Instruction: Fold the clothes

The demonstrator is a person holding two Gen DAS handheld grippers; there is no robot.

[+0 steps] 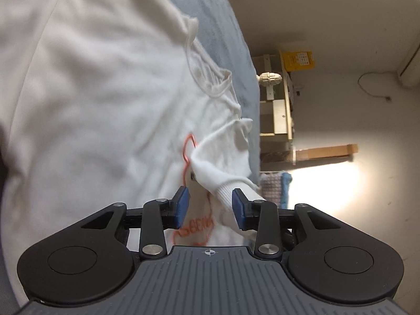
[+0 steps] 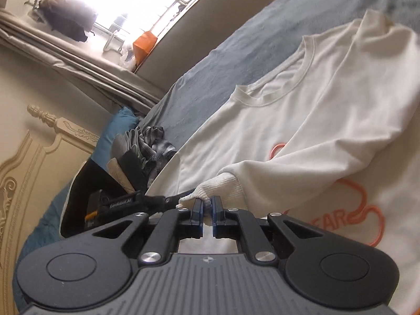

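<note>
While the right gripper [image 2: 207, 210] clamps the sweatshirt [image 2: 302, 120] cuff [image 2: 223, 187], left gripper [image 1: 210, 207] jaws apart, apparently released, the sleeve needs laying across the chest.

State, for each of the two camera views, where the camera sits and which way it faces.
Left wrist: on the left tool, facing along it over the white sweatshirt; jaws apart around a ribbed cuff.
Right wrist: on the right tool, facing the sweatshirt's neckline; jaws shut on a cuff.
Shared: sweatshirt, grey-blue bed cover.
</note>
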